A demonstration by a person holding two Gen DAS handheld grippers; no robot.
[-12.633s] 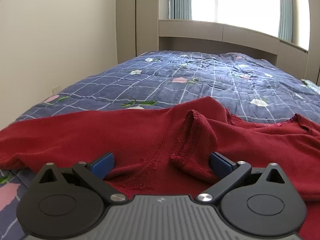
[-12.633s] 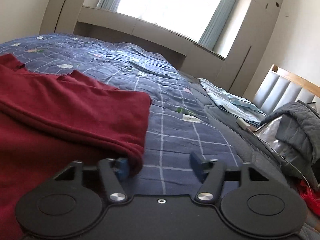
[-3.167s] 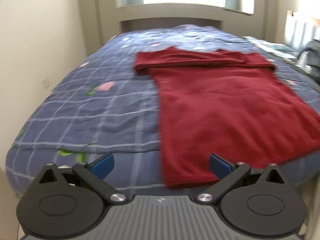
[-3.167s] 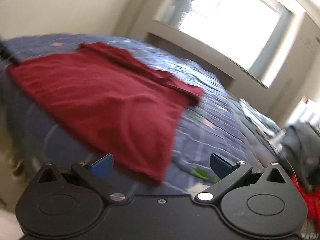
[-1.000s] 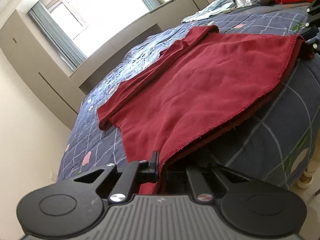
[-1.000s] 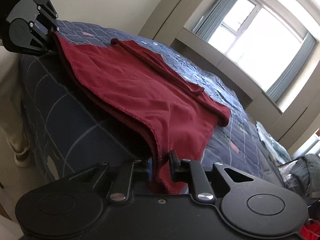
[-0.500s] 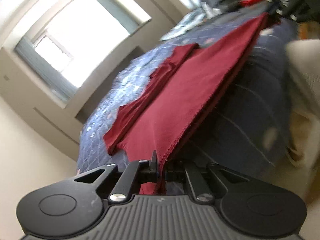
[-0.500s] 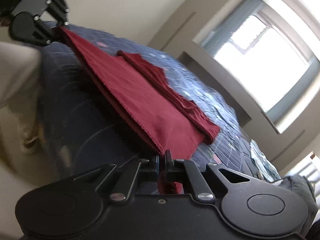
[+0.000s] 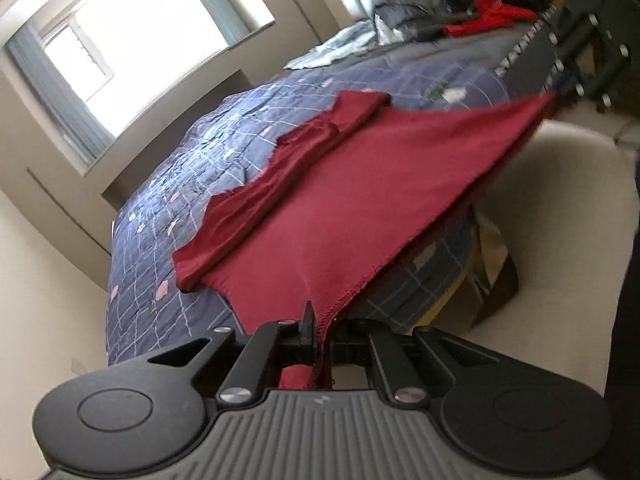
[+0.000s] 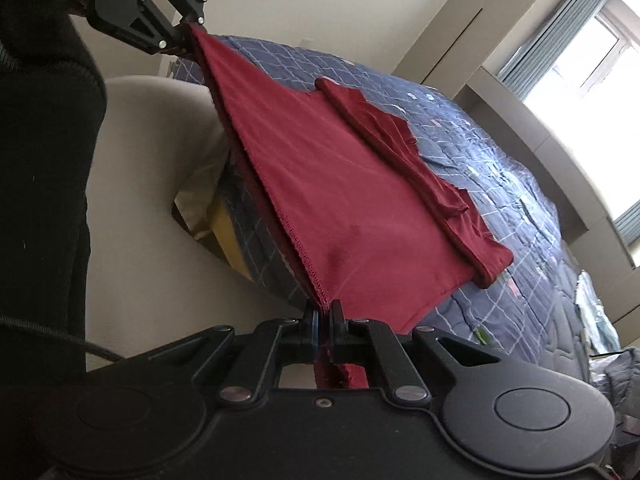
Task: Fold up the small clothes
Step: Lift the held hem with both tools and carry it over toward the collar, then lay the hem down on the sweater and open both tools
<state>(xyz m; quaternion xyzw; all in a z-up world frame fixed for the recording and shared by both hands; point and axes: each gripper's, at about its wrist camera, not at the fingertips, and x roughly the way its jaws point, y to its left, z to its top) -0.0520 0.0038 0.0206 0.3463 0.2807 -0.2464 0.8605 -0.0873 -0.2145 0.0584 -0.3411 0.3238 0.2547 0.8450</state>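
Note:
A dark red garment [image 9: 360,184] lies stretched over the near end of a bed with a blue checked quilt [image 9: 208,148]. Its sleeves are folded across the far part. My left gripper [image 9: 322,340] is shut on one corner of the bottom hem. My right gripper [image 10: 324,332] is shut on the other hem corner of the garment [image 10: 340,184]. The hem is pulled taut between them and lifted above the bed's near edge. Each gripper shows in the other's view, the right one [image 9: 560,88] and the left one [image 10: 188,36].
The person's beige trousers [image 9: 552,220] and dark sleeve [image 10: 44,128] stand close behind the hem. Grey and red clothes [image 9: 480,8] and a light blue cloth [image 9: 344,44] lie at the far right of the bed. A window [image 9: 132,40] is beyond.
Both grippers closed on the hem corners about a second ago. Since then they have lifted the hem off the bed edge and pulled it taut, and both views have tilted.

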